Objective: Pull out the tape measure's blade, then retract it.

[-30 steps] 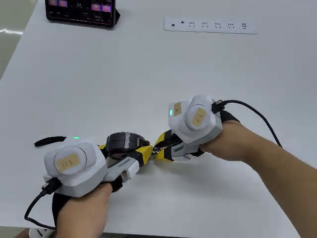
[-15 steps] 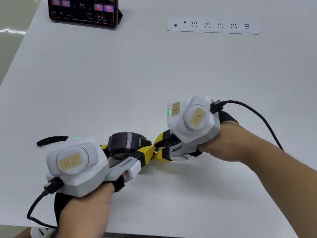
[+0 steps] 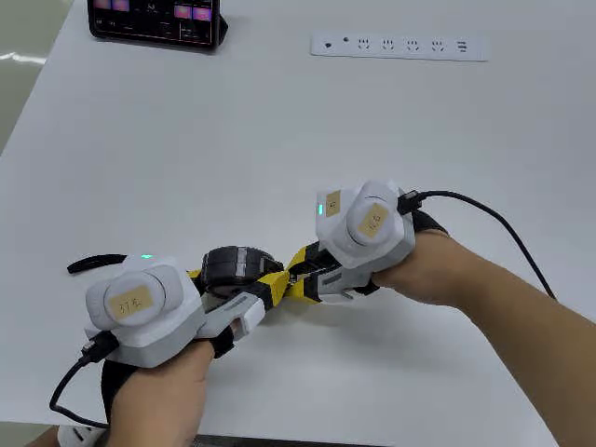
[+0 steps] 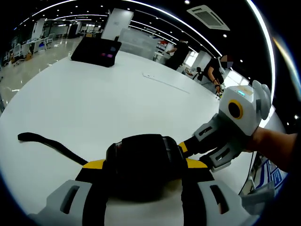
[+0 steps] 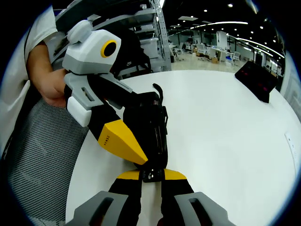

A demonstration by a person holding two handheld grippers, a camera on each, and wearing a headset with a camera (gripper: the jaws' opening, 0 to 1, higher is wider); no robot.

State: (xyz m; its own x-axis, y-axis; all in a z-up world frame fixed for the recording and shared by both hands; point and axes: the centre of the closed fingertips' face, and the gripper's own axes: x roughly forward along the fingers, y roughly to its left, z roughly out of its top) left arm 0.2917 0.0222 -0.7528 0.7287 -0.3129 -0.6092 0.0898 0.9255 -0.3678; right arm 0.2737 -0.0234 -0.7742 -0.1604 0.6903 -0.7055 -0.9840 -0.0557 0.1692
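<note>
A black tape measure rests on the white table. My left gripper is shut on its body from the near side. In the right gripper view the case stands just ahead of my right gripper, whose yellow-tipped jaws are shut on the small hook at the blade's end. The blade itself is hidden inside the case. In the head view the right gripper meets the tape measure from the right, almost touching the left gripper. A black wrist strap trails left from the case.
A white power strip lies at the far side of the table. A dark tablet stands at the far left corner. A black cable runs off the right gripper. People and shelving stand beyond the table.
Barely anything has moved; both grippers keep their hold and the right one has shifted a little. The head camera has drifted slightly.
</note>
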